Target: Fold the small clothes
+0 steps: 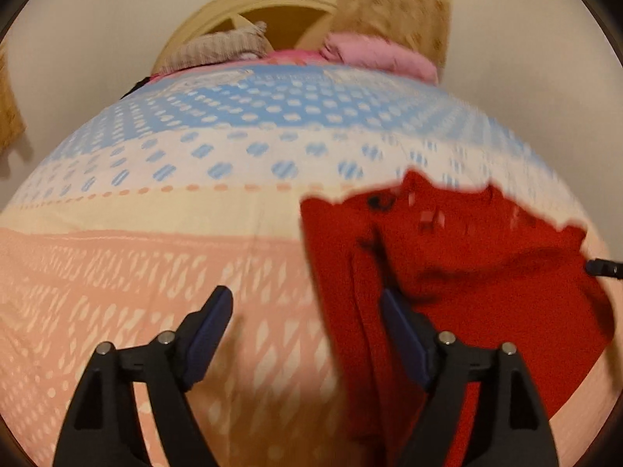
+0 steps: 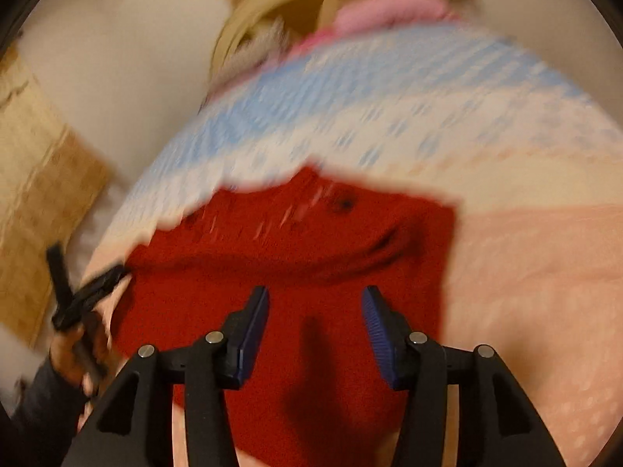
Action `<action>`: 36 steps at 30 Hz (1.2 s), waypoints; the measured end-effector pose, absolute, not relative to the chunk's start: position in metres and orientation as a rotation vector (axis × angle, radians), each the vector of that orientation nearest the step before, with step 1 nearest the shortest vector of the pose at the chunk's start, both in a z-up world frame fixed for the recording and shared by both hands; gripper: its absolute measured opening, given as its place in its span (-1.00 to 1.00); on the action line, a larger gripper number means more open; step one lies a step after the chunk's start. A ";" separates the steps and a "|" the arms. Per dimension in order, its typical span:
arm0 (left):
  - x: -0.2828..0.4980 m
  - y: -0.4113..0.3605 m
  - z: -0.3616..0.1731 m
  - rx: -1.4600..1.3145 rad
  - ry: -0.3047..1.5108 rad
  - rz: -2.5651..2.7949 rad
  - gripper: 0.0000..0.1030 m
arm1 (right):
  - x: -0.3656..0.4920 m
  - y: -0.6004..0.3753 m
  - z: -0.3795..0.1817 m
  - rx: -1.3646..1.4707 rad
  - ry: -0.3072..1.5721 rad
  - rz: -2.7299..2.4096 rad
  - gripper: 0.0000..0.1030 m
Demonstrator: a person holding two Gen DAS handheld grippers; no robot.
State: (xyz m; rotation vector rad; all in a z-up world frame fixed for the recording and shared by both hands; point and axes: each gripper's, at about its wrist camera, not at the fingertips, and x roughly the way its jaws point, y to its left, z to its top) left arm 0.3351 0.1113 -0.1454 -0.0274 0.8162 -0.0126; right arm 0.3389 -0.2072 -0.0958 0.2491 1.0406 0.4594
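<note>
A small red knitted garment (image 1: 459, 268) with a dark button lies flat on the patterned bedsheet (image 1: 163, 210). My left gripper (image 1: 307, 299) is open above the sheet, its right finger over the garment's left edge. In the right wrist view the same red garment (image 2: 296, 241) fills the middle. My right gripper (image 2: 315, 299) is open and empty just above it. The left gripper (image 2: 85, 295) and the hand holding it show at the garment's left edge there. The tip of the right gripper (image 1: 603, 268) shows at the far right of the left wrist view.
At the far end of the bed lie a pink garment (image 1: 381, 54) and a beige striped one (image 1: 218, 48), before a cream round headboard (image 1: 268, 0). A tan wooden board (image 2: 35, 179) stands left of the bed. Both views are motion-blurred.
</note>
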 end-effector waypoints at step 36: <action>0.364 0.119 -0.165 -0.004 0.853 0.177 1.00 | 0.318 -0.132 -0.097 -0.005 0.954 0.317 0.06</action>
